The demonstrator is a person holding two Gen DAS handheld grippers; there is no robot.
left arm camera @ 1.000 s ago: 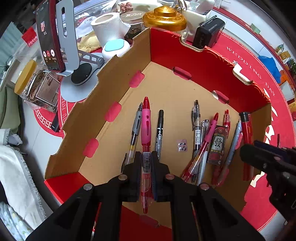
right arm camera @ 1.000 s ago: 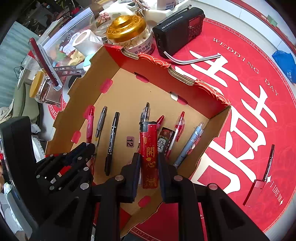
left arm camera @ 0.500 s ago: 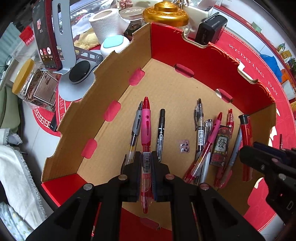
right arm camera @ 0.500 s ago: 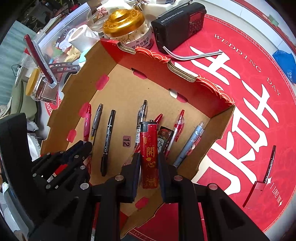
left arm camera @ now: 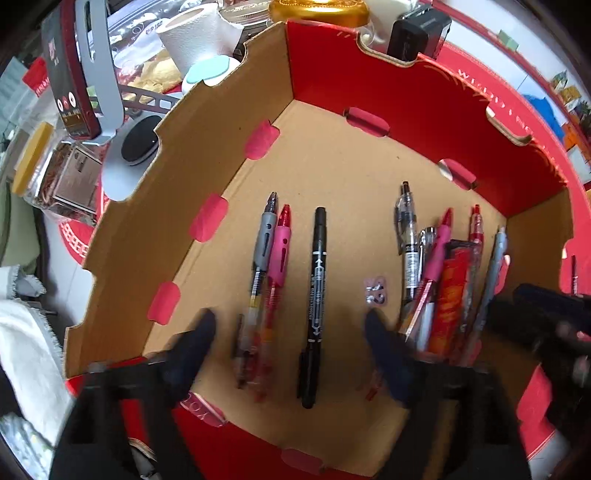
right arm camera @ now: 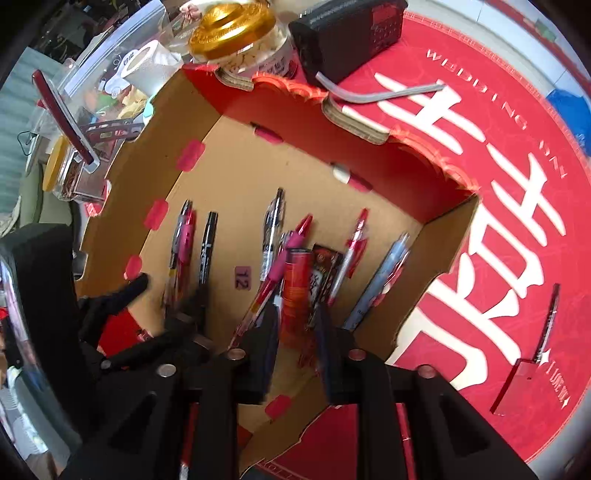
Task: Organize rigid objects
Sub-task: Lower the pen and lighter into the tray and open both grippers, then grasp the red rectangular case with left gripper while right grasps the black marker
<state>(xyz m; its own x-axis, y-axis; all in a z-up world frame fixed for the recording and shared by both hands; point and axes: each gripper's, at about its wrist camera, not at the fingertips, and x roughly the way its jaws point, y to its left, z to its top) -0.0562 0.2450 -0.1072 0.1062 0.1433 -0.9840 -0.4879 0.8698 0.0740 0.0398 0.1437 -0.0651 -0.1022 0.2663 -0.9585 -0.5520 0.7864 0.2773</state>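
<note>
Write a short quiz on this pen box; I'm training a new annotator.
1. Which number is on the pink tag on the box floor? A 12, B 7, C 30.
2. True or false: the left gripper is clamped on the pink-grip pen.
3. The jar behind the box has a ___ lid.
Key: 1 A. 2 False: its jaws have just been opening; the pen lies free between them. 3 gold.

I count in my box: eight pens, two lighters, one number tag, outside it one gold-lidded jar, one radio, one paper roll.
</note>
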